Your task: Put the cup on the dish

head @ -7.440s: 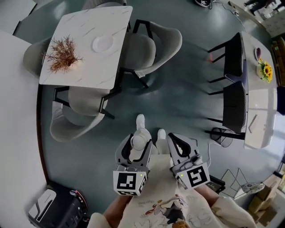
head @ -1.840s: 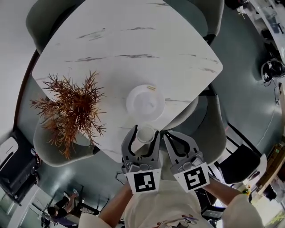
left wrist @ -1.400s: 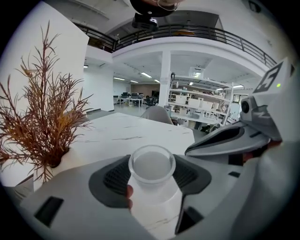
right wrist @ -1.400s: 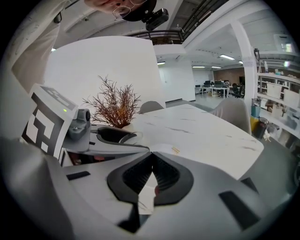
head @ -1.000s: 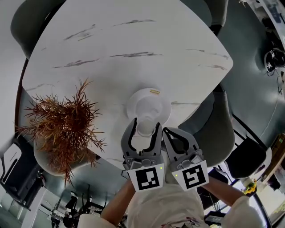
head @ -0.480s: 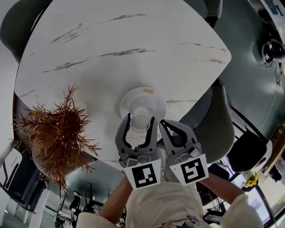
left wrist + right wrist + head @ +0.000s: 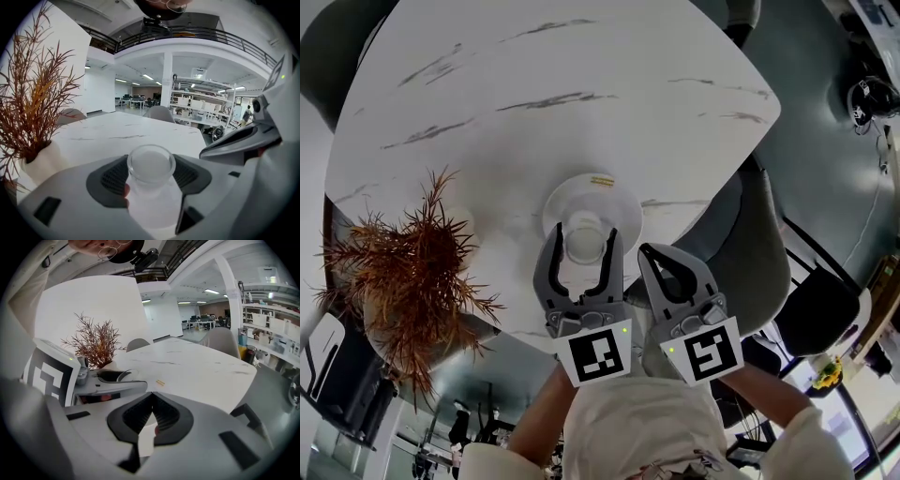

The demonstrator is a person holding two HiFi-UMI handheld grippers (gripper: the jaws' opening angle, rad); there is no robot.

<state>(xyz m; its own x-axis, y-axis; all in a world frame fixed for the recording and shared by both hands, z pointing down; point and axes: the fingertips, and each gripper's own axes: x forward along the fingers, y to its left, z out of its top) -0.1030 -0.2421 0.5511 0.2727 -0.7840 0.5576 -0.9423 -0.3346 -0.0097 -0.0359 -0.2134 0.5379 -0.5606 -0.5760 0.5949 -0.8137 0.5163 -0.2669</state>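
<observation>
Head view: left gripper (image 7: 581, 248) jaws pinch the clear cup (image 7: 584, 239) over the white dish (image 7: 619, 201) on the marble table (image 7: 581, 84); right gripper (image 7: 652, 253) just beside, jaws pressed together, empty.

White, grey-veined marble-look table (image 7: 581, 56) bears a round white dish (image 7: 626, 211), a dried rust-brown plant (image 7: 403, 272) and perhaps a small yellowish label (image 7: 601, 179).
</observation>
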